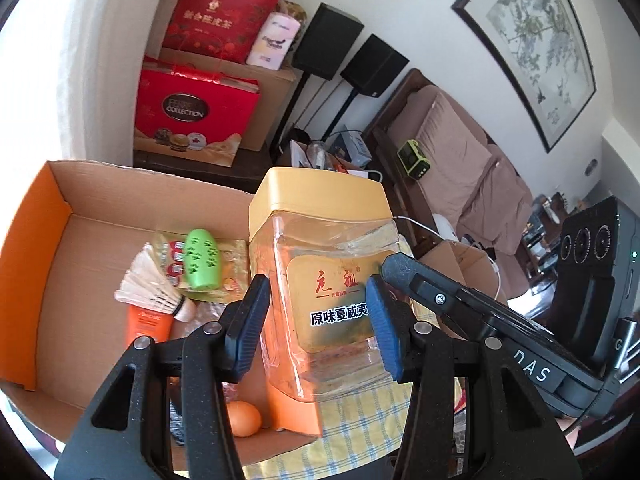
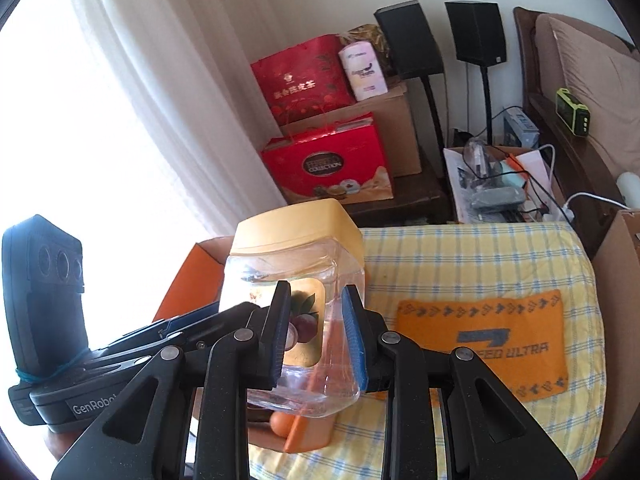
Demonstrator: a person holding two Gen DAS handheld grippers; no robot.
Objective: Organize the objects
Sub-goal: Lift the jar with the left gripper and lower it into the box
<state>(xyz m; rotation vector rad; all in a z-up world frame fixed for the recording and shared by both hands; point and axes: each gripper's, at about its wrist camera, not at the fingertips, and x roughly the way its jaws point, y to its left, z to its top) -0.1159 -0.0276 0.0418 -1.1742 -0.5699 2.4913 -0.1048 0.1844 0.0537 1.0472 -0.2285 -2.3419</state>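
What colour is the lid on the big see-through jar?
The lid is yellow-orange; the left wrist view shows it best.

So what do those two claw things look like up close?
Each claw, left and right, has black plastic arms with round silver rivets and ribbed blue pads on its fingers. Behind each sits a dark handle block with three round lenses and white lettering. A blue band wraps the left one's block.
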